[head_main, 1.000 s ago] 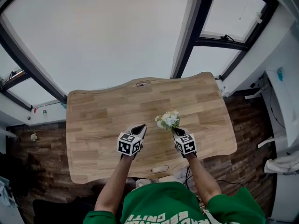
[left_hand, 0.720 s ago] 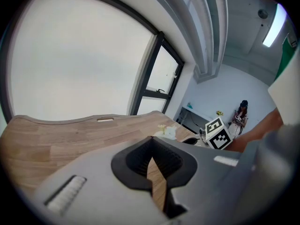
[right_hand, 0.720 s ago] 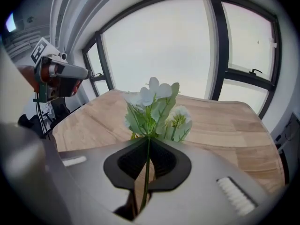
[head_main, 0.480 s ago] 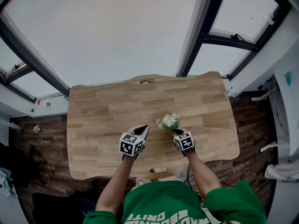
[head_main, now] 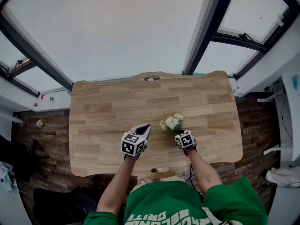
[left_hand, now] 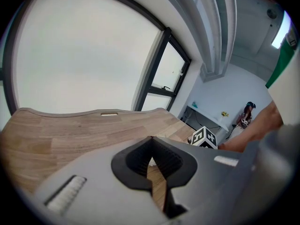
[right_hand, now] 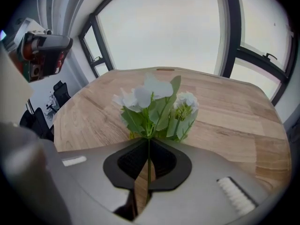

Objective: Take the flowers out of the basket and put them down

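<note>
A small bunch of white flowers (head_main: pixel 171 123) with green leaves sticks out in front of my right gripper (head_main: pixel 178 132), low over the wooden table (head_main: pixel 117 111). In the right gripper view the thin green stem runs down between the closed jaws, and the flowers (right_hand: pixel 154 104) stand upright just past my right gripper (right_hand: pixel 148 144). My left gripper (head_main: pixel 143 129) hovers to the left of the flowers, its jaws closed with nothing between them. In its own view my left gripper (left_hand: pixel 151 146) points across the table. No basket is in any view.
The table has a slot handle (head_main: pixel 151 78) at its far edge and another (head_main: pixel 160 170) at the near edge. Large windows rise beyond the table. Dark wood floor (head_main: pixel 42 139) shows on both sides. A white desk edge (head_main: pixel 288 107) stands at the right.
Both grippers and the flowers have shifted slightly to the right and toward me in the head view. The grip on the stem is unchanged.
</note>
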Tool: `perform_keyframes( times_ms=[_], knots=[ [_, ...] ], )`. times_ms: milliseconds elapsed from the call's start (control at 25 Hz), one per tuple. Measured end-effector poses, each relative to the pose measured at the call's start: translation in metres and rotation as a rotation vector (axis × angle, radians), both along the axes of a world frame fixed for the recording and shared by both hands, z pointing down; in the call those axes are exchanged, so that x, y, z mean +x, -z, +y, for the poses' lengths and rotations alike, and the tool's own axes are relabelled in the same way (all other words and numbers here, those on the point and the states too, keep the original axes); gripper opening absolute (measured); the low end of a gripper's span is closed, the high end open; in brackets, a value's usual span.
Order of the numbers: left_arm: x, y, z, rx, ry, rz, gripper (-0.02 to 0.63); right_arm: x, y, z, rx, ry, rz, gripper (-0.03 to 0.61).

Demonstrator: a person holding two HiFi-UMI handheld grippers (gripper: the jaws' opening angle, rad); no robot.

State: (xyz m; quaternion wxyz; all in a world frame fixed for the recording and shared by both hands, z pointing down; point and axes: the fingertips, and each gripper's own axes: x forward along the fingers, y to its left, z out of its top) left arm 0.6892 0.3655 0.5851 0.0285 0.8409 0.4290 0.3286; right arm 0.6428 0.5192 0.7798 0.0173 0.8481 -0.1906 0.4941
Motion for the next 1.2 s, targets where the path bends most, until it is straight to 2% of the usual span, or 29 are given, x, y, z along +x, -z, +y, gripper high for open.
perform_keyframes(
  times_ms=[240, 480, 640, 960, 1200],
  knots=[
    [0.0, -0.004, 0.0, 0.004, 0.005, -0.013, 0.018, -0.002, -0.006, 0.001, -0.003, -0.001, -0.02, 0.031],
    [0.004, -0.002, 0.003, -0.004, -0.005, -0.009, 0.018, 0.0, 0.003, 0.003, 0.033, -0.017, -0.027, 0.15],
    [0.006, 0.001, 0.004, -0.01, -0.016, -0.001, 0.018, -0.002, 0.013, 0.004, 0.048, -0.035, -0.003, 0.18],
    [0.007, 0.009, 0.004, -0.029, -0.053, 0.025, 0.018, -0.009, 0.064, 0.027, 0.057, -0.147, 0.137, 0.181],
    [-0.004, 0.021, 0.019, -0.064, -0.11, 0.059, 0.018, -0.019, 0.125, 0.054, 0.061, -0.285, 0.3, 0.067]
  ],
)
